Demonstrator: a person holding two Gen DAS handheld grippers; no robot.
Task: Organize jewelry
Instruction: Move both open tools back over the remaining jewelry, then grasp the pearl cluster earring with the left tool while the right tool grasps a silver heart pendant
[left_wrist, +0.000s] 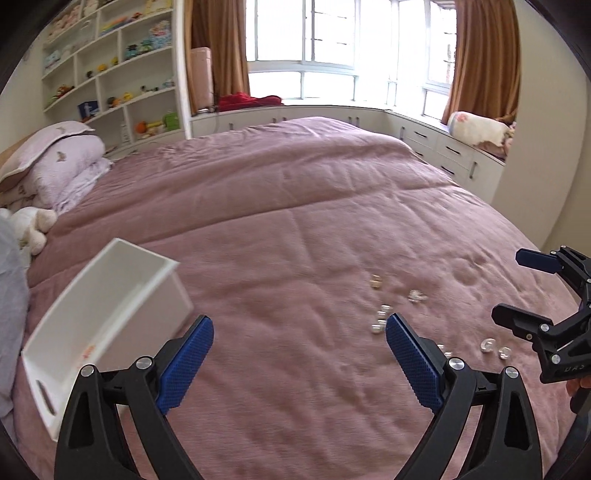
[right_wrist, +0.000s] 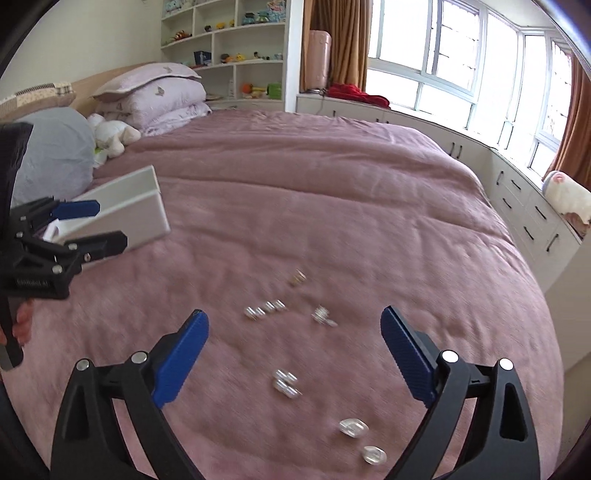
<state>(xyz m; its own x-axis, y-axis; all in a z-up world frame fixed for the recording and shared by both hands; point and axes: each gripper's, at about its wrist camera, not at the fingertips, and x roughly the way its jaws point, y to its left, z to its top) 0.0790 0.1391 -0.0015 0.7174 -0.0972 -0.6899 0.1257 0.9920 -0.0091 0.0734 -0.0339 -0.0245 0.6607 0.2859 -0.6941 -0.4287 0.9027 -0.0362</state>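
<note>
Several small clear and silvery jewelry pieces (right_wrist: 286, 384) lie scattered on the mauve bedspread (right_wrist: 332, 206), with a gold-toned piece (right_wrist: 297, 277) farthest off. In the left wrist view the same pieces (left_wrist: 382, 319) lie right of my left gripper (left_wrist: 299, 325), which is open and empty above bare cover. A white open box (left_wrist: 107, 317) sits to its left, tilted on the soft bed. My right gripper (right_wrist: 293, 319) is open with nothing gripped, hovering over the scattered pieces. Each gripper shows in the other's view, the right gripper (left_wrist: 517, 288) at the right edge, the left gripper (right_wrist: 107, 225) beside the box (right_wrist: 125, 218).
Pillows (right_wrist: 162, 96), a grey cushion (right_wrist: 51, 158) and a plush toy (right_wrist: 110, 136) lie at the head of the bed. White shelves (left_wrist: 122, 74) with toys stand behind. A window seat with drawers (right_wrist: 524, 206) runs along the right side.
</note>
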